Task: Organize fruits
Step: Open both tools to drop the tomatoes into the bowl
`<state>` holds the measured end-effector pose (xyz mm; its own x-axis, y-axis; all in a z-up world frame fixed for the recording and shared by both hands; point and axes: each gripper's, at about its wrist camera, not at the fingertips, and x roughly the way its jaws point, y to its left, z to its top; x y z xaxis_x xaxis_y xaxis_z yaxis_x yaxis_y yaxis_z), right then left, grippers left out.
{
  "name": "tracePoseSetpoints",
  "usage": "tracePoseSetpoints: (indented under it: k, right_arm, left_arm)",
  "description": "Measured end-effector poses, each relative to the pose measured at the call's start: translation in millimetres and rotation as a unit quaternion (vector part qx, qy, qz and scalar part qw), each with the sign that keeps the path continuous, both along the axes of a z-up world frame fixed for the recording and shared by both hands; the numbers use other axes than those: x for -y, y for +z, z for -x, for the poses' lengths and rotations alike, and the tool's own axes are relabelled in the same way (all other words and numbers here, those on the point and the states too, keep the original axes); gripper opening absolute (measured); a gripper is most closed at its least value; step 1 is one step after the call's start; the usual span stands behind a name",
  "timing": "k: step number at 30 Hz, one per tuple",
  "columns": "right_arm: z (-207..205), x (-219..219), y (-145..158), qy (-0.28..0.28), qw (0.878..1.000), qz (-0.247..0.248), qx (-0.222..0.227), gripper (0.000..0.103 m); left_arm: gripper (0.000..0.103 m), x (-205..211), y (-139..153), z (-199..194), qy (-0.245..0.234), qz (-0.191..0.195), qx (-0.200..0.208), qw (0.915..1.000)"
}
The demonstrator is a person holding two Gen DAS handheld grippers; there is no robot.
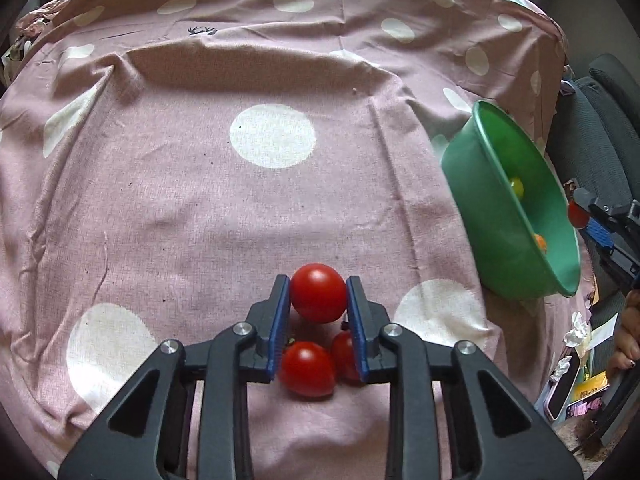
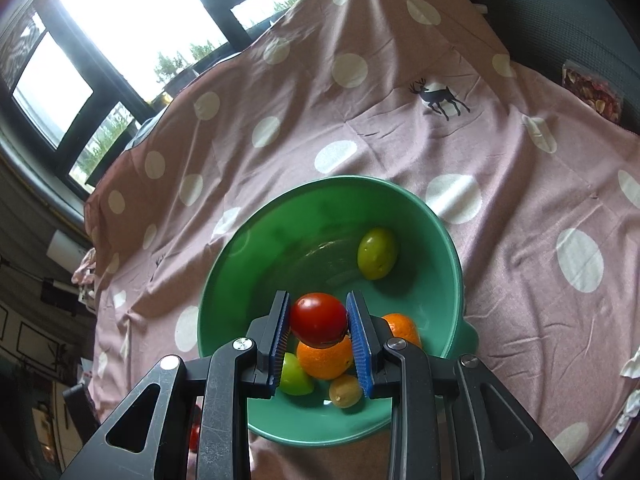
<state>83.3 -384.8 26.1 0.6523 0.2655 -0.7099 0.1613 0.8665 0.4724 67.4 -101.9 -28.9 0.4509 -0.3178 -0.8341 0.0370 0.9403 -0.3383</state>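
Observation:
My left gripper (image 1: 318,281) is shut on a red tomato (image 1: 318,294), its blue pads pressed to both sides, just above the pink spotted cloth. Two more tomatoes (image 1: 306,368) (image 1: 343,354) lie on the cloth below it, between the fingers. My right gripper (image 2: 318,296) is shut on another red tomato (image 2: 318,318) and hangs over the green bowl (image 2: 280,220). The bowl holds a green fruit (image 2: 378,254), two oranges (image 2: 324,358) (image 2: 402,328), another green fruit (image 2: 296,378) and a small yellowish one (image 2: 346,390). The left wrist view shows the bowl (image 1: 472,184) at the right.
The pink cloth with white dots (image 1: 272,136) covers the whole table, creased and hanging over the edges. A dark chair (image 1: 608,128) stands past the right edge. A person's hand (image 1: 628,336) and small clutter sit at the lower right. Windows (image 2: 120,20) lie beyond the table's far end.

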Motion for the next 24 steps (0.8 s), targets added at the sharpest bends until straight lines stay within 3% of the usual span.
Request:
tracePoseSetpoints:
  k: [4,7,9,16,24]
  right_arm:
    - [-0.2,0.4,-0.5,0.000,1.000,-0.001,0.000,0.031]
    - [-0.1,0.3,-0.5,-0.002,1.000,-0.001,-0.003,0.031]
    - [0.0,1.9,-1.5,-0.004,1.000,-0.001,-0.006,0.031]
    - [1.6,13.9,-6.6,-0.018,1.000,-0.009,-0.015,0.031]
    - [1.5,25.2,-11.7,-0.032,0.999,-0.016,-0.027,0.031]
  left_arm:
    - [0.027,25.5,46.0,5.0,-0.021,0.006,0.067,0.9975]
    - [0.028,54.6,81.3,6.9,-0.041,0.004,0.131,0.9905]
    - [0.028,75.3,93.5,2.9,-0.061,0.009,0.147,0.9872]
    - [0.028,130.6,92.5,-13.4,-0.111,0.028,0.137,0.9839]
    - [0.028,150.7,80.1,-22.3,-0.132,0.025,0.113,0.9844]
